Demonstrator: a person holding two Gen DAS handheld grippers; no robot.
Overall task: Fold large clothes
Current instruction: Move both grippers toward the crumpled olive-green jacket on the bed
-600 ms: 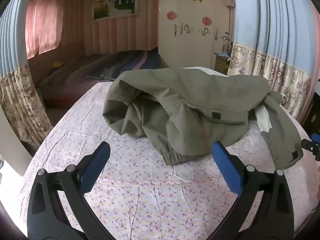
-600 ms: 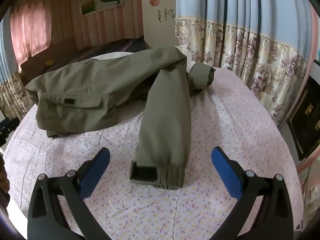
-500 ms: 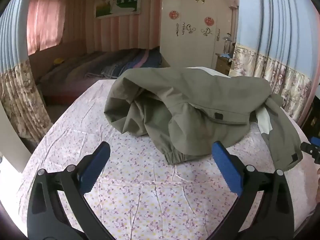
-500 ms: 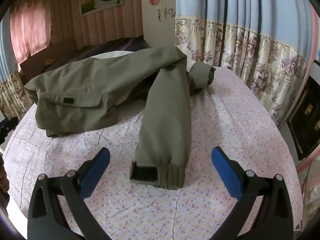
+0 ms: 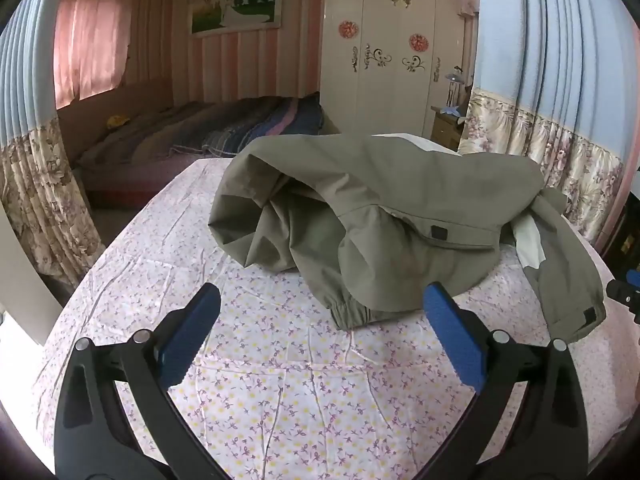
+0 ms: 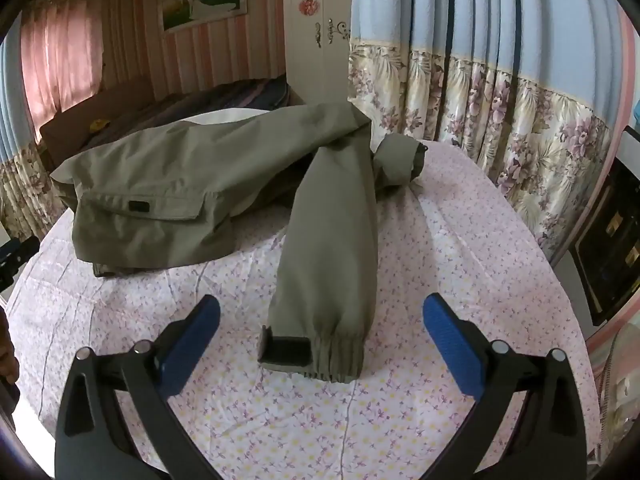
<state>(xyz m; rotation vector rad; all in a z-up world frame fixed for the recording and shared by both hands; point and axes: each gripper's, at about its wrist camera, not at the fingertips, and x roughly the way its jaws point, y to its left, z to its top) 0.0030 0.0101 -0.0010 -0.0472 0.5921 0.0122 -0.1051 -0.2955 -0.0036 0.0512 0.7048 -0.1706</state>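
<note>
**Both tongs spread and empty above an olive jacket on the floral-covered bed**

Nearest the left wrist camera, the left tongs [image 5: 320, 320] stand spread wide, their blue pads [image 5: 191, 340] hanging over bare sheet with nothing between them. The right tongs [image 6: 320, 328] are spread just as wide and also grip nothing; the cuff [image 6: 316, 354] of one sleeve lies on the sheet between their two pads without touching either.

Both hover above a bed [image 5: 280, 400] covered in a pale sheet printed with small purple and yellow flowers. The olive jacket [image 5: 380, 208] lies crumpled on the middle of that sheet. In the left view its elastic hem [image 5: 352, 314] is the nearest part, just beyond the pads, with a flapped pocket [image 5: 440, 236] above it and a sleeve trailing off to the right. In the right view the sleeve [image 6: 336, 248] runs straight toward the camera, while the jacket's body spreads to the left, pocket flap facing up. A second cuff [image 6: 400, 156] sits bunched at the far side.

Farther back, flowered curtains [image 6: 500, 112] hang to the right. Beyond the jacket stand a second bed with a dark striped blanket [image 5: 224, 132], a white wardrobe [image 5: 392, 48] with decals, and a framed picture [image 5: 236, 8] on the striped pink wall.
</note>
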